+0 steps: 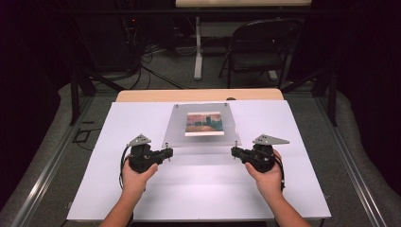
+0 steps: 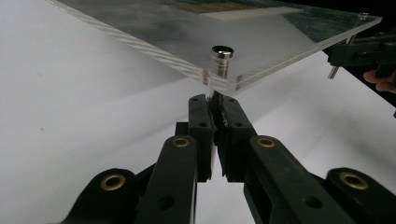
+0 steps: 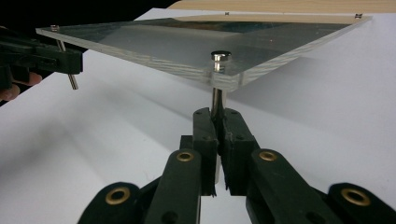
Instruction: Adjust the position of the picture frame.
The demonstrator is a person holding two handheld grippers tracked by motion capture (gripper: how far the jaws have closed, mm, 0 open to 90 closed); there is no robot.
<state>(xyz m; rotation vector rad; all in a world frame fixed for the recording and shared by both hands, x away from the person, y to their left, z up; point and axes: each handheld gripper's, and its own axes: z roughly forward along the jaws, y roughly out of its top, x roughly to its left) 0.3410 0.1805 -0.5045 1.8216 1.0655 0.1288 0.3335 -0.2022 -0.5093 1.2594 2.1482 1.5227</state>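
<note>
table: white sheet [image 1: 198, 189] covers the top, bare wood strip [image 1: 198, 95] along the far edge.
frame: clear acrylic picture frame [image 1: 201, 125], print [image 1: 204, 124] sandwiched in the middle. Sits centre-far on the sheet; near edge looks lifted, far edge seems down by the wood strip.
posts: metal standoff pins at the corners. Near-left pin [image 2: 220, 63] and near-right pin [image 3: 218, 74] pass through the acrylic and stick out below.
left gripper: [image 2: 215, 105] jaws clamped together on the lower stem of the near-left pin, just under the plate.
right gripper: [image 3: 217, 114] same, jaws pinched on the near-right pin stem below the acrylic.
hand pose: left hand [image 1: 137, 176] and right hand [image 1: 265, 176] come in from the near edge, forearms angled slightly inward, grippers pointing toward each other at the frame's two near corners, roughly level.
risk 1: grip is on thin round pins, so the frame could swivel or slide out if one side lifts faster.
risk 2: uneven pull could rack the plate or unscrew a pin.
risk 3: far edge may drag and ruck the sheet.
</note>
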